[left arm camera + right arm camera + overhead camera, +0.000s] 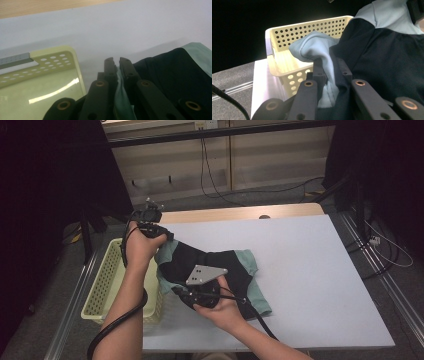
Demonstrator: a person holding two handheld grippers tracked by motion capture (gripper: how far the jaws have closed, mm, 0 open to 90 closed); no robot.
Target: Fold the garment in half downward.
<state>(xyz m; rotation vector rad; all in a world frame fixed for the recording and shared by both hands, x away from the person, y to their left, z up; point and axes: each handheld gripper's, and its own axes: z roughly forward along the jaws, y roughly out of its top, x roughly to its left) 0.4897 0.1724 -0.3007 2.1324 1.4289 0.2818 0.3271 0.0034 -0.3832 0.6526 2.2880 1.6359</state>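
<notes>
A black garment with mint-green sleeves (210,265) lies bunched on the white table top, at the left by the basket. My left gripper (166,236) holds its far left corner. In the left gripper view the jaws (116,61) are shut on a fold of green fabric (121,97), with the black body (172,72) to the right. My right gripper (176,290), carrying a grey three-cornered plate, grips the garment's near left edge. In the right gripper view its jaws (329,63) pinch pale green and black cloth (322,47), and part of the garment hangs over the basket.
A pale yellow perforated basket (107,280) stands against the table's left edge, also seen as the basket (50,75) and the basket (287,37) in the gripper views. White sheet (310,270) stretches to the right. A wooden strip (240,212) runs along the back; cables lie on the floor beyond.
</notes>
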